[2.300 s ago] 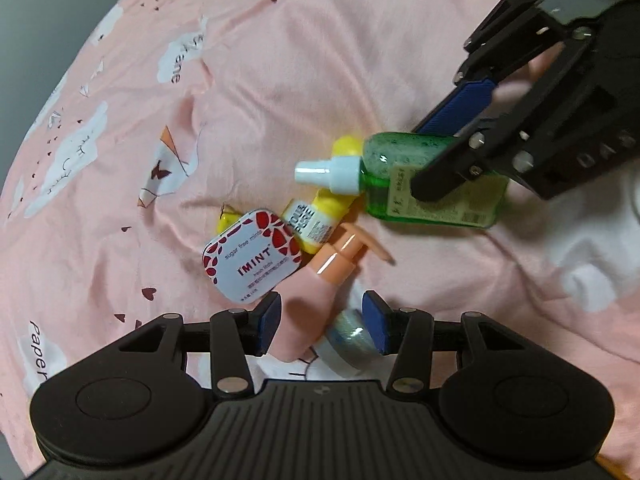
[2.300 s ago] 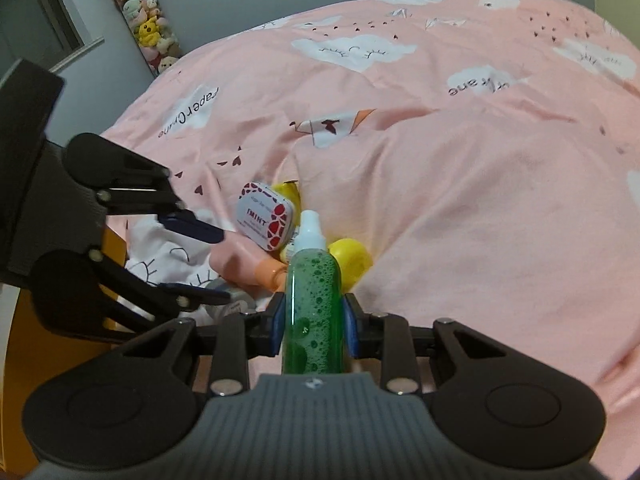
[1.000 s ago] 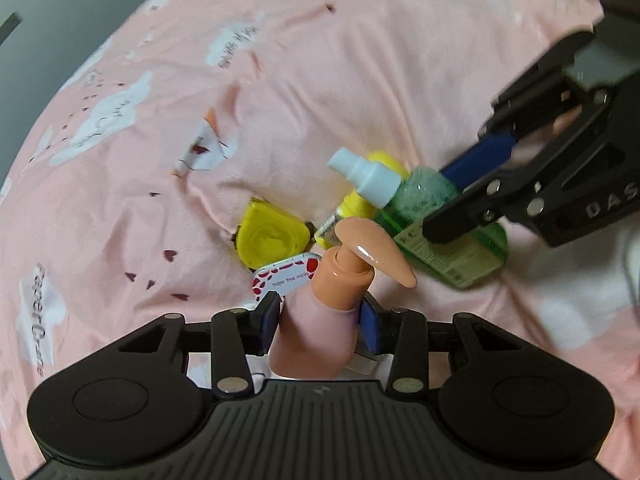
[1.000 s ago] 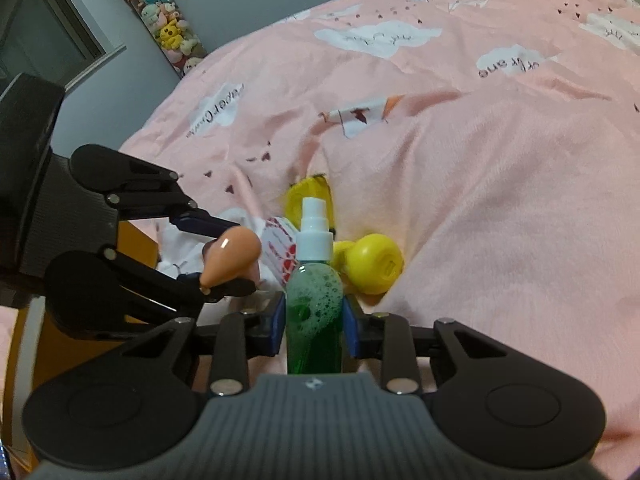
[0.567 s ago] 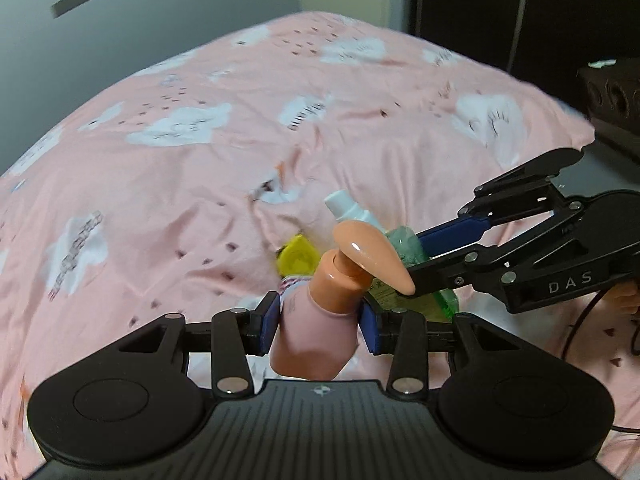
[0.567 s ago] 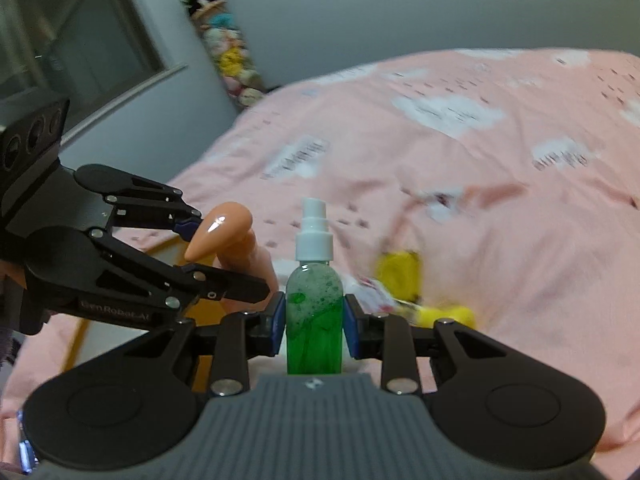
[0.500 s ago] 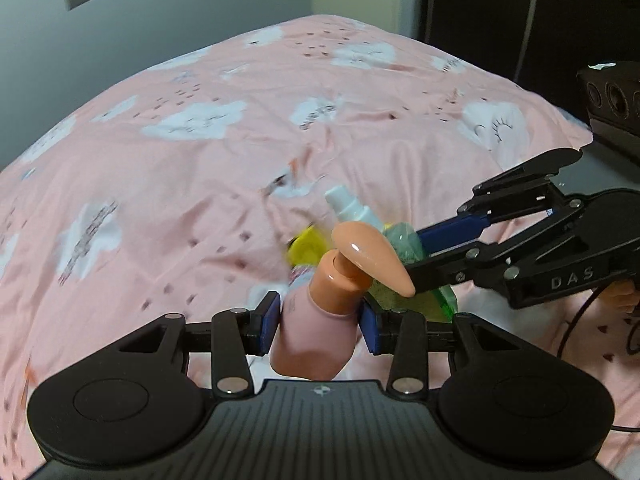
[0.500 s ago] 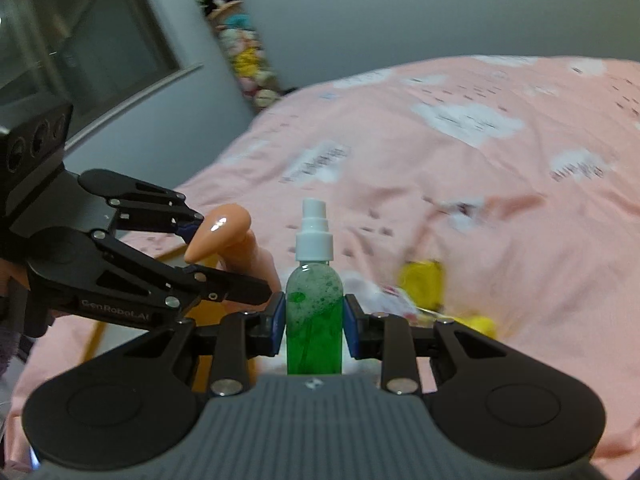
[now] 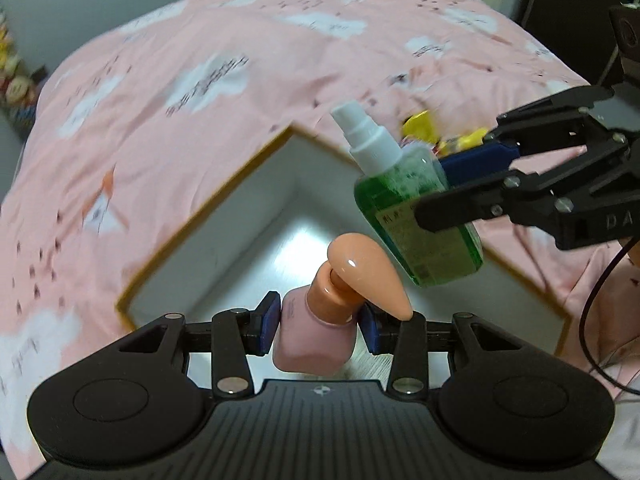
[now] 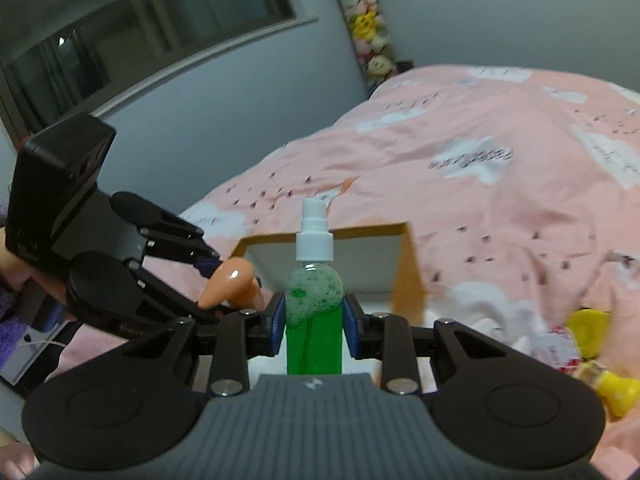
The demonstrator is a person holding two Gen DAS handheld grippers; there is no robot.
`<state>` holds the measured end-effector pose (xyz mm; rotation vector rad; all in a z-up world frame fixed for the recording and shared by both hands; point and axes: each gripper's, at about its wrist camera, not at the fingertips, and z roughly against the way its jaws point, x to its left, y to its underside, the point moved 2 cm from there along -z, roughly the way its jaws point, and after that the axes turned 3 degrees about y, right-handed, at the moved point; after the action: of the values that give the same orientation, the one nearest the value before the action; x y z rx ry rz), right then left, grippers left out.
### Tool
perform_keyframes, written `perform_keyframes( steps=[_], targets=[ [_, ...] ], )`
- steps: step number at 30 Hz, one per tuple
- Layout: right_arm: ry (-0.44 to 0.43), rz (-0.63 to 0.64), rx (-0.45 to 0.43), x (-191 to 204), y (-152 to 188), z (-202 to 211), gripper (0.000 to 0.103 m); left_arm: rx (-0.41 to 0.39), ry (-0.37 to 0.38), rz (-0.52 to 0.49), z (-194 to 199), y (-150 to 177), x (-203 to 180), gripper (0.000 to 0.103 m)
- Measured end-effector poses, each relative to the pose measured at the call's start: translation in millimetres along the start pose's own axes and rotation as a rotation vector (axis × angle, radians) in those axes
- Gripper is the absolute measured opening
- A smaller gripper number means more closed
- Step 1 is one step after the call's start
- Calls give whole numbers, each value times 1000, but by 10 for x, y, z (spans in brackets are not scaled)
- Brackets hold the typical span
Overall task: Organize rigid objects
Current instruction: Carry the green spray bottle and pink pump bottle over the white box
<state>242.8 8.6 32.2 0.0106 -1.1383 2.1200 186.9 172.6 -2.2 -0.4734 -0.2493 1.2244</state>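
Both grippers have lifted off the pink bedspread [image 9: 168,92] since the earlier frames and now hang over an open white box [image 9: 224,216]. Left gripper [image 9: 318,322]: fingers clamped on a pink pump bottle [image 9: 316,336], nozzle pointing forward and right, box floor beyond the fingertips. Right gripper [image 10: 314,320]: fingers clamped on a green spray bottle [image 10: 314,332], cap forward, box ahead of it. Yellow items [image 10: 588,332] lie on the bedspread right of the right fingers.
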Motion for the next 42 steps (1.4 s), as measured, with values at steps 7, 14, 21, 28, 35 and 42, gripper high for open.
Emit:
perform_keyframes(
  steps=[7,14,21,28,35,42],
  targets=[
    [12,-26,111,139,7,-555,29,4,53,-77,-179,262,109,47],
    [37,-32,183,174,26,-862,29,52,58,-167,-386,333,199,47],
    [48,-34,215,172,39,-1054,29,108,119,-264,-561,419,229,46],
    [51,-36,240,155,89,-1161,29,175,128,-238,-710,393,336,44],
    [50,-35,251,174,100,-1190,29,216,121,-191,-737,312,367,53],
    [51,-31,252,178,104,-1183,30,161,186,-107,-565,249,433,70]
  ],
)
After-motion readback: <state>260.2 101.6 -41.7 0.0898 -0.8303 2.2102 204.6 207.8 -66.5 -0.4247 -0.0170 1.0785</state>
